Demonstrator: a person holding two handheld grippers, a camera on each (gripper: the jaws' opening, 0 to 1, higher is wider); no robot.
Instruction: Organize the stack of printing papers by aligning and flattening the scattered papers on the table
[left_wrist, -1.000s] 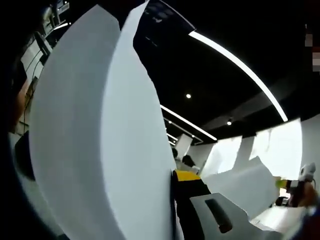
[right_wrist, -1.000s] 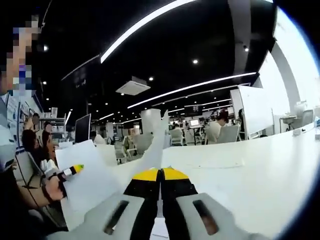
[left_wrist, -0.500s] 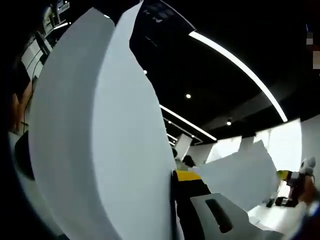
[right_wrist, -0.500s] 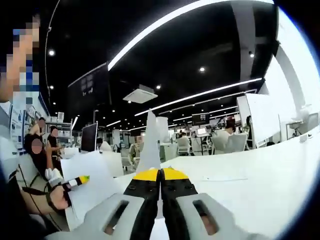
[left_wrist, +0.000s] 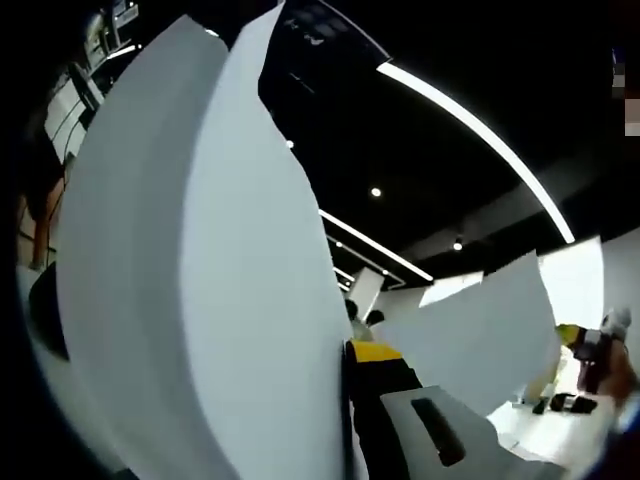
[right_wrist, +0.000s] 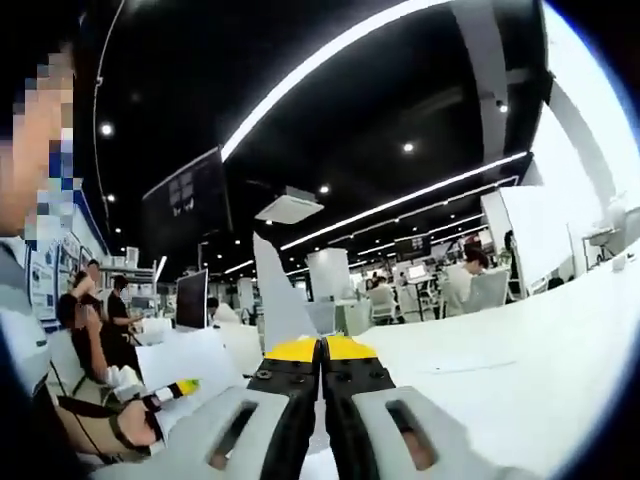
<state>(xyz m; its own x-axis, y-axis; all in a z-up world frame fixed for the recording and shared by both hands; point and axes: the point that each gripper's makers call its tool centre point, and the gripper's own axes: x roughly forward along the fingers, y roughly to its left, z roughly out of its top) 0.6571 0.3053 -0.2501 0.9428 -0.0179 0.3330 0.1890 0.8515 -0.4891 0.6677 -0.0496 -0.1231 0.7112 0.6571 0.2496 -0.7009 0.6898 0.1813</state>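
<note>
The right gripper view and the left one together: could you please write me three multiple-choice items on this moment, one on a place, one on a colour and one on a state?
1. In the right gripper view, where does the white sheet held by the right hand-held gripper stand?
A. Rising from between its jaw tips
B. Flat on the table, far right
C. Hanging from the ceiling

2. What colour are the jaw tips of the right hand-held gripper?
A. Red
B. Yellow
C. Green

3. How do the jaws of the right hand-held gripper stand?
A. Wide open
B. Closed on paper
C. Closed on a pen

Answers:
1. A, the sheet rises from the tips of the right hand-held gripper.
2. B, both tips are yellow.
3. B, the jaws meet with the sheet pinched between them.
</note>
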